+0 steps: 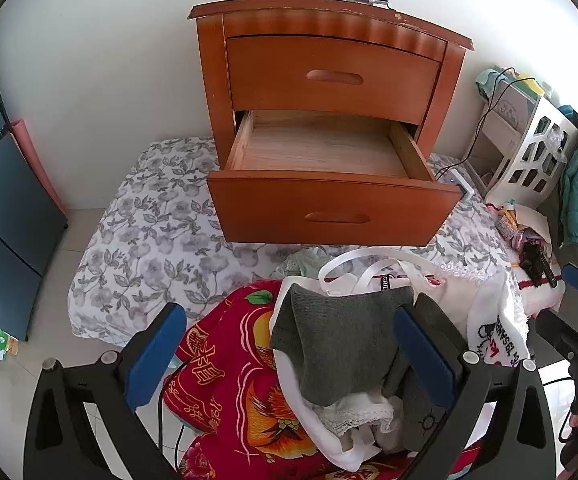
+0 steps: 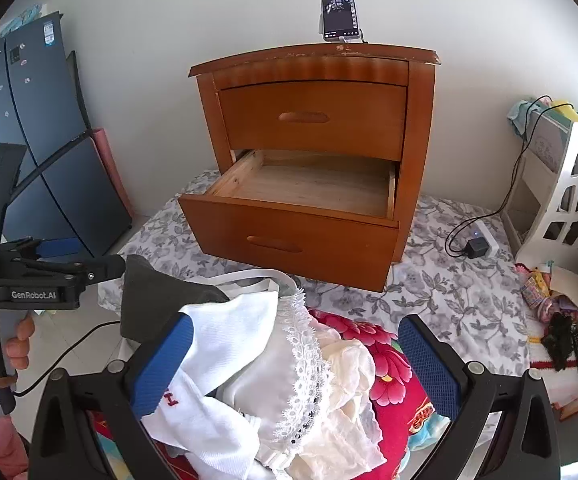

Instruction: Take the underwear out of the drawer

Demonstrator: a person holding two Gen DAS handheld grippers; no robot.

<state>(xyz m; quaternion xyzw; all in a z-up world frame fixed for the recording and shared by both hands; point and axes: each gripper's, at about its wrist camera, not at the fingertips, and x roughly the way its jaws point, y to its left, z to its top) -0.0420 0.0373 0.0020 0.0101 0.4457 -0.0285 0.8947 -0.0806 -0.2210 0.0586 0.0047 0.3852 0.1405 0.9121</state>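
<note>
The brown nightstand's lower drawer (image 1: 329, 208) (image 2: 289, 236) stands pulled out, and its wooden inside shows bare. In front of it a heap of underwear lies on a red patterned cloth (image 1: 225, 372): a grey piece (image 1: 337, 340), white pieces and a lace-edged one (image 2: 305, 344). My left gripper (image 1: 289, 314) is open over the heap, with the grey piece draped against its right finger. My right gripper (image 2: 295, 322) is open too, with the white and lace pieces lying between its blue pads. In the right wrist view a hand holds the left gripper (image 2: 49, 276) at the left.
A phone on a stand (image 2: 339, 14) sits on top of the nightstand. A floral sheet (image 1: 149, 208) covers the floor under it. A dark blue fridge (image 1: 1, 200) stands at left, and a white shelf unit (image 2: 569, 200) with clutter at right. A charger with cable (image 2: 475, 246) lies beside the nightstand.
</note>
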